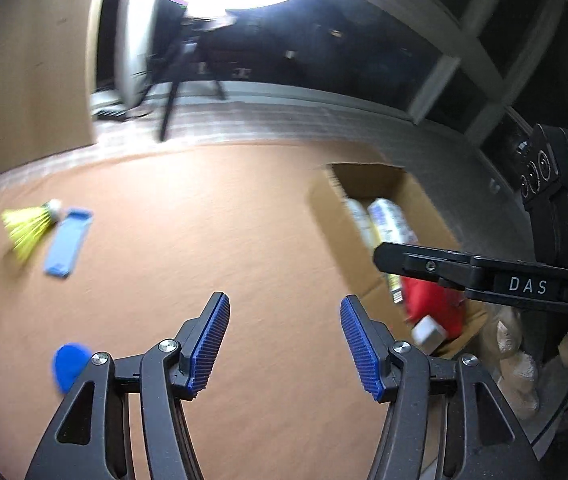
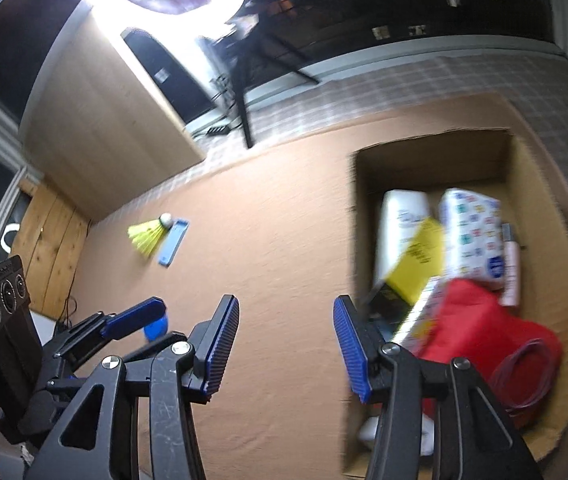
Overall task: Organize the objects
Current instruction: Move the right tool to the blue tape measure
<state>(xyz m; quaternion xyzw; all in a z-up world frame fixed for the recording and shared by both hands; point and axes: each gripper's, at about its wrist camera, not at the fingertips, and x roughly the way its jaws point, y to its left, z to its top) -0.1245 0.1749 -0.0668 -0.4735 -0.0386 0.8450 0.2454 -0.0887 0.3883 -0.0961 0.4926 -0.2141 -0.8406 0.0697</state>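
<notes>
Both grippers hung over a brown table [image 1: 211, 216] with their jaws apart and nothing between the blue pads. The left gripper [image 1: 285, 344] pointed down at bare tabletop; the right gripper [image 2: 286, 346] hovered at the near left corner of an open cardboard box [image 2: 540, 240], one finger over the table and the other over the box's edge.

The box stood on the right side of the table and already held several things: a red bag [image 2: 480, 332] nearest the camera, a yellow card [image 2: 418, 264] lying tilted across a white packet [image 2: 400, 216], a white patterned pack [image 2: 472, 232] beside it, and a pink tube [image 2: 511, 272] along the right wall (the rest was too blurred to name).

Still out on the table, well apart from the box, lay a yellow shuttlecock [image 1: 29, 226] on its side with its white cork against the end of a flat light-blue case [image 1: 68, 242]. A round blue piece [image 1: 69, 364] sat nearer, just beside the left gripper's outer finger.

In the left view, the right gripper's dark arm crossed in front of the box. Both views were smeared with motion.
</notes>
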